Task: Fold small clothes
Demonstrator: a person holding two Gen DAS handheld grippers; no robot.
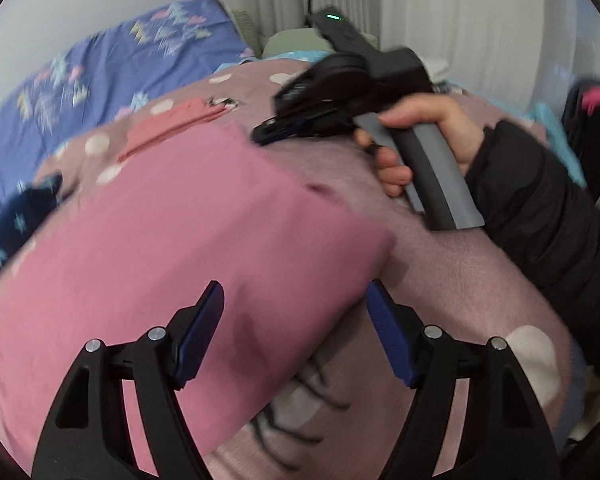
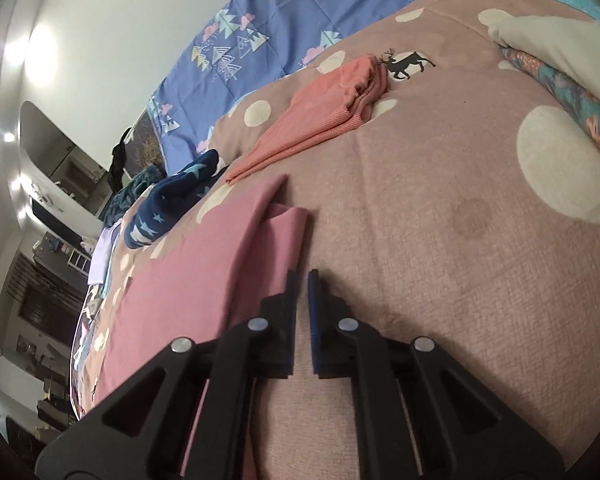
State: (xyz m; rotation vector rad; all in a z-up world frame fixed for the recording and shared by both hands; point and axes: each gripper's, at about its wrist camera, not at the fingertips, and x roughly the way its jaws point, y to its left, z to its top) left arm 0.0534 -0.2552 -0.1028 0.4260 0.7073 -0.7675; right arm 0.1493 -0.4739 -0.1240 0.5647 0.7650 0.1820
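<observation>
Both tools are black plastic frames with triangular cut-outs, silver pivot screws and blue finger pads [image 1: 198, 336]. The right gripper [image 1: 268, 133] has a grey-and-black handle and a green light on top. The bare-skinned right hand [image 1: 424, 136] emerges from a black quilted sleeve [image 1: 548, 208].

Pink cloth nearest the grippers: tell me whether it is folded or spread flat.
Folded. The pink cloth shows doubled layers along its edge in the right wrist view, lying flat on the dotted blanket.

Pink cloth [image 2: 188, 280]: folded flat on the bed. Coral garment [image 2: 320, 116]: folded, beyond it. Navy star-print piece [image 2: 168, 208]: crumpled, bed's edge.
</observation>
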